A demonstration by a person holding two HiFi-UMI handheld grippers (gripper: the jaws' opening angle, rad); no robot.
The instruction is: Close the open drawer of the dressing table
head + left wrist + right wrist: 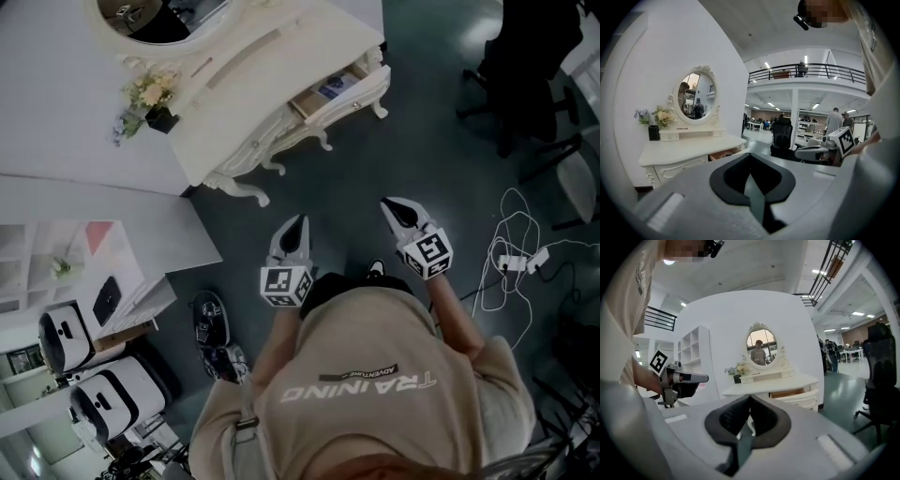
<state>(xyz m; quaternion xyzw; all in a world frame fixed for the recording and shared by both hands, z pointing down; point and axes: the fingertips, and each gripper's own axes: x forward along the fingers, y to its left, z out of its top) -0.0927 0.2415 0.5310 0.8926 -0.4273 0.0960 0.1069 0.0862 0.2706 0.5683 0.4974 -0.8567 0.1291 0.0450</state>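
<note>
Standing well back from the dressing table point(246, 111), a person point(375, 394) holds both claws out in front at about the same height, well apart from each other and from the furniture. The left claw point(298, 225) is closed: in the left gripper view its two dark jaws meet at their tips with nothing between them. The right claw point(397, 208) is closed and empty in the same way, its jaws together in the right gripper view. Each carries its marker cube point(285, 284) near the hand.

The drawer point(332, 91) is pulled out from the front of the dressing table, at the end near a curved corner leg. Its wooden inside shows, and in the head view something pale and bluish lies in it, too small to identify. From the right gripper view the open drawer sits just under the white tabletop point(768, 383), on its right side.

An oval mirror point(760, 347) stands at the back of the tabletop, with a small bunch of flowers point(148, 94) in a dark pot beside it. A white shelf unit point(691, 352) stands to the left of the dressing table. On the dark floor point(441, 141), a black office chair point(525, 66) stands off to the person's right, and loose white cables point(514, 258) lie near the right claw's side.
</note>
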